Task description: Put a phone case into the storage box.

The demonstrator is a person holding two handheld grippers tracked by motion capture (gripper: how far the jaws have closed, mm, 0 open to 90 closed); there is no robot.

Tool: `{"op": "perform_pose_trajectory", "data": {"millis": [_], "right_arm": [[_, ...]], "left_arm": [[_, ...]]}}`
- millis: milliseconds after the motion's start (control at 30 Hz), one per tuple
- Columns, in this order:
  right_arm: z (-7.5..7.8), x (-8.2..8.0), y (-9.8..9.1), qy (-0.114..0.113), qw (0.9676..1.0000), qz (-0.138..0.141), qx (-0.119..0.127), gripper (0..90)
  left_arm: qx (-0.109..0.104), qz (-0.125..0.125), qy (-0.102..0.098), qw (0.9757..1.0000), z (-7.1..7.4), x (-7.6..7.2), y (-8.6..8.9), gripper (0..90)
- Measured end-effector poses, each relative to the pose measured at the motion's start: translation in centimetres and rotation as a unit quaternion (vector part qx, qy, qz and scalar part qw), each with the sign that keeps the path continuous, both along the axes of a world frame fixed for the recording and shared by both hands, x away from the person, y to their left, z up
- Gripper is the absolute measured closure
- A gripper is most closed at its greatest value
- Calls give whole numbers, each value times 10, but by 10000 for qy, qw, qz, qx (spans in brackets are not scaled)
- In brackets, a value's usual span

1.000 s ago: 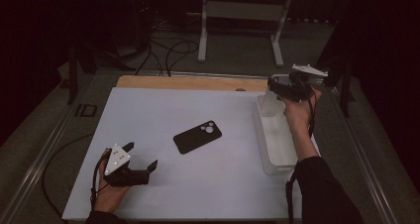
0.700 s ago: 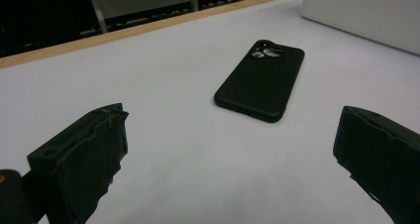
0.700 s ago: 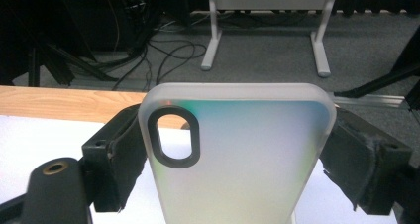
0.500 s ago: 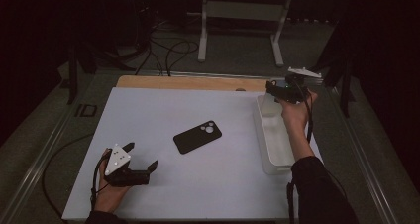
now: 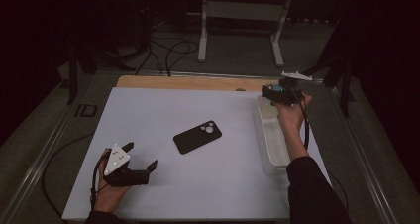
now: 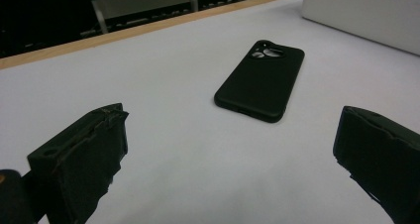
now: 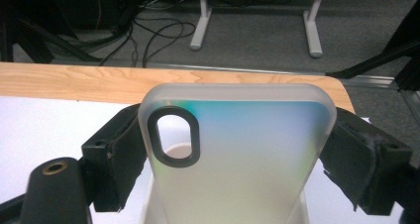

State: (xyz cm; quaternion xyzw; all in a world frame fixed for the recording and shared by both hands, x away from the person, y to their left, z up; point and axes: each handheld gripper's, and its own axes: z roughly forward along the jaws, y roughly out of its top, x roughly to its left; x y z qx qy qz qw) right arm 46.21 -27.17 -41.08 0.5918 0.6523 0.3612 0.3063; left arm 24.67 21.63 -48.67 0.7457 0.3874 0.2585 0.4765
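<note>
A black phone case (image 5: 197, 136) (image 6: 260, 80) lies flat, camera cutout up, in the middle of the white table top (image 5: 163, 110). My left gripper (image 5: 141, 154) (image 6: 230, 135) rests near the front left corner, open, with its jaws pointing at that case and nothing between them. My right gripper (image 5: 274, 92) (image 7: 237, 149) hovers over the far end of a white tray (image 5: 270, 149). It is shut on a frosted translucent phone case (image 7: 247, 149) with a bluish tint, gripped by its two long edges. The case's oval camera cutout (image 7: 174, 136) faces the right gripper's camera.
The long white tray runs along the table's right side; its wall (image 6: 366, 11) shows in the left gripper view. A wooden strip (image 5: 198, 82) borders the far edge. Beyond it are floor cables (image 5: 168, 50) and a metal stand (image 5: 237, 16).
My right hand has sunk slightly toward the tray's far end with the translucent case in its jaws. The left hand and the black case have stayed put.
</note>
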Motion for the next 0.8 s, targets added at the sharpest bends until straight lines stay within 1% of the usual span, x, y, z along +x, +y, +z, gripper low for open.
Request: {"op": "perform_pose_trajectory", "data": {"millis": [167,200,367,500,733,800], "right_arm": [[-6,4,3,92,10000,-33,11,165],[-10,5,5,139,9999,-51,-30,165],[-13,7,5,188,9998,-74,-38,165],[-16,10,4,255,9996,-115,10,165],[-22,14,7,369,9992,-141,-84,164],[-23,15,8,358,9992,-143,-98,163]], "left_arm": [[7,-9,-6,10000,0,0,0,9],[-1,-5,-3,10000,0,0,0,9],[10,-12,-3,10000,0,0,0,9],[13,-19,0,10000,0,0,0,9],[3,-18,-2,10000,0,0,0,9],[10,-25,-2,10000,0,0,0,9]]}}
